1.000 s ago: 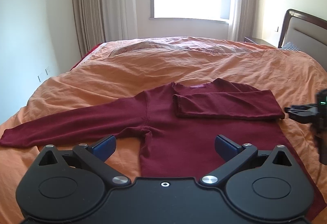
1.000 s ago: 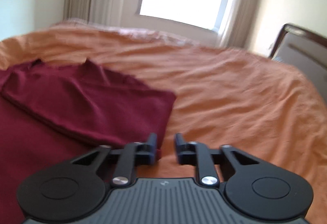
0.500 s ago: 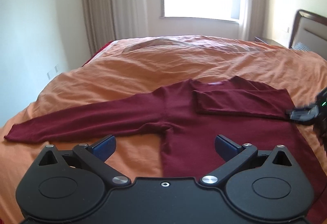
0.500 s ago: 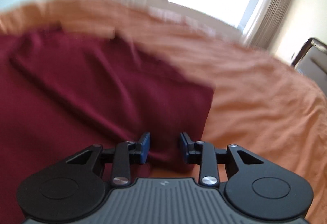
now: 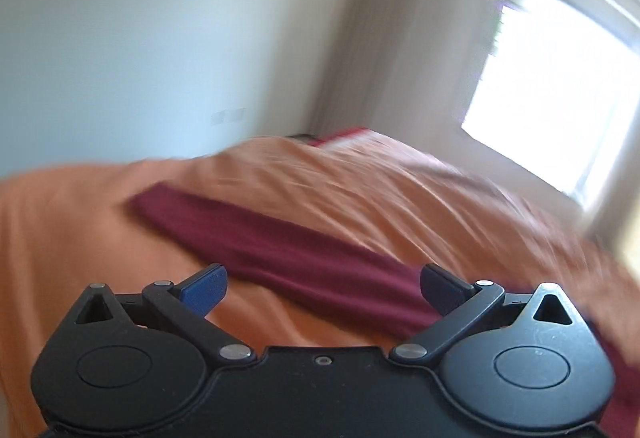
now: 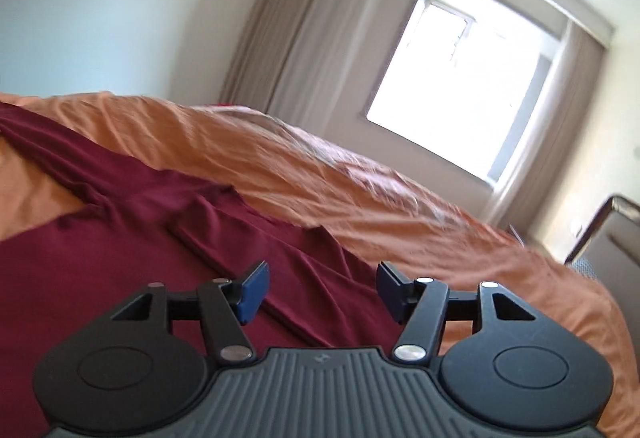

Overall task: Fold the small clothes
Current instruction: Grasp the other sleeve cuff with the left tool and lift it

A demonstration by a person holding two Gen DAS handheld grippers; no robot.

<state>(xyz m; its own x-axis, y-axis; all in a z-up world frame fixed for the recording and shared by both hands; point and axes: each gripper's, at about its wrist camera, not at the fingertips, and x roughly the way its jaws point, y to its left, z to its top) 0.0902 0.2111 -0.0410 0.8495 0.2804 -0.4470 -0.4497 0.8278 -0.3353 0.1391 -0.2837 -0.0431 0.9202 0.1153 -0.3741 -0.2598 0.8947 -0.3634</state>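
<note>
Left tool [image 5: 322, 284] swung leftward, spread empty over blurred, seemingly outstretched sweater sleeve [image 5: 256, 238].

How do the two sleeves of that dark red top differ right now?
The left sleeve lies stretched straight out over the orange bedspread, away from the body of the top; the right sleeve is folded in across the body. The left sleeve rests on the bedspread itself, the right sleeve on the top's own cloth. The left claw hangs open near the left sleeve, the right claw open above the folded one. Neither sleeve is gripped.
</note>
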